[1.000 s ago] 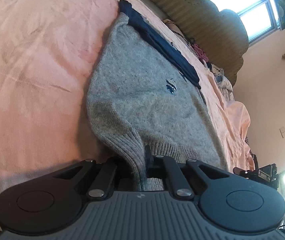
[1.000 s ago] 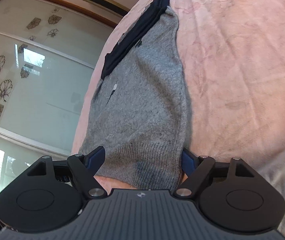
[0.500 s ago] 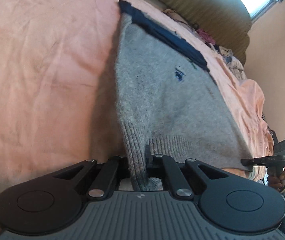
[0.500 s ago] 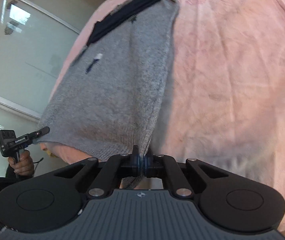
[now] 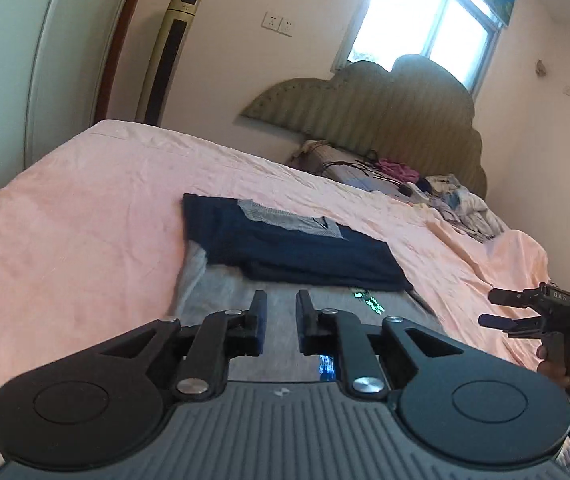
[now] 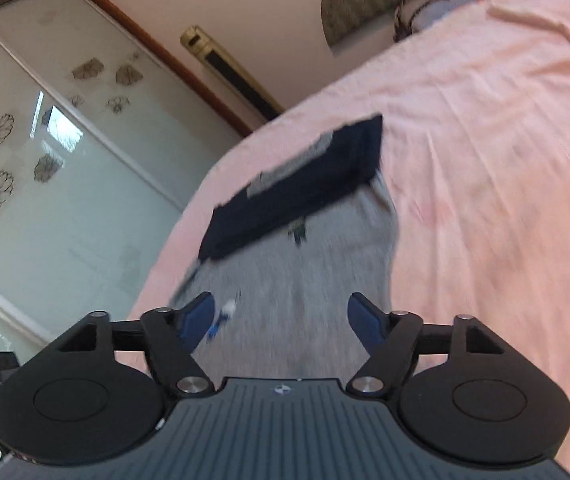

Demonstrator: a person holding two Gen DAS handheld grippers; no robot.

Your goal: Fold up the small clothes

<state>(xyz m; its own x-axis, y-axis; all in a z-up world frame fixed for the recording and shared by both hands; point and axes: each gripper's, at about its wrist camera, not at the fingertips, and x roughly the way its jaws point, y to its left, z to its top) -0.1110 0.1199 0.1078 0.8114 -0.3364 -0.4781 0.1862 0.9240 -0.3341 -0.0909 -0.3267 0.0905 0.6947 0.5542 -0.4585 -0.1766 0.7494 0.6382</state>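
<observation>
Both tools are hanging released above the grey sweater [image 5: 221, 280], jaws having just been opening with nothing pinched: the left tool [image 5: 281, 320] narrowly parted, the right tool [image 6: 281, 320] spread wide. The sweater is lying flat on the pink bed [image 5: 65, 232] just ahead of the tools, its navy band [image 5: 293, 248] folded across the far end.

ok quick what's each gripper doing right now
left gripper: jaws slightly apart, just opened, holding nothing.
right gripper: wide open, just opened, off the grey sweater.

Grey sweater [image 5: 221, 280] with navy top band [image 5: 293, 248], pale pink bedsheet [image 5: 77, 216], olive striped headboard [image 5: 385, 108], frosted wardrobe doors [image 6: 45, 152] printed with outlined flowers, gold-and-black tower unit [image 5: 169, 52]
</observation>
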